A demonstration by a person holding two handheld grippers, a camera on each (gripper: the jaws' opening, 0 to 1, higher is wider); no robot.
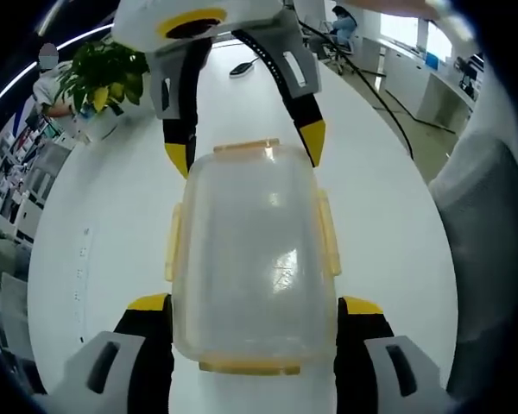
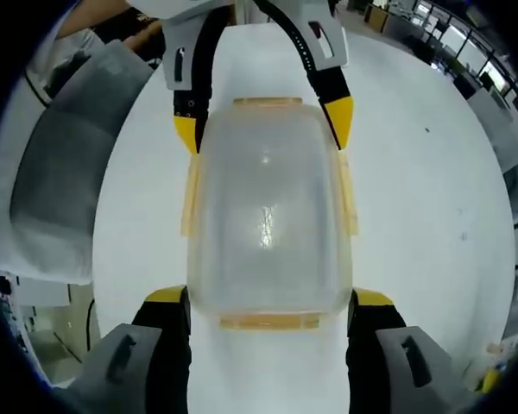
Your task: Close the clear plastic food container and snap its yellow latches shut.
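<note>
A clear plastic food container (image 1: 255,259) (image 2: 268,216) lies on the white table (image 1: 112,233) with its lid on. Yellow latches (image 1: 171,246) (image 2: 190,198) run along its long sides and both ends. My left gripper (image 1: 255,304) is open, its yellow-tipped jaws standing either side of the container's near end, close to the walls. The right gripper (image 1: 245,151) comes in from the far side and straddles the other end. In the right gripper view my right gripper (image 2: 269,297) is open around its near end, and the left gripper (image 2: 262,125) flanks the far end.
A potted green plant (image 1: 104,69) stands at the table's far left, with a small black object (image 1: 242,67) beyond the container. A person's grey sleeve (image 1: 492,216) (image 2: 69,172) hangs beside the table. Office desks and a seated person (image 1: 341,26) are in the background.
</note>
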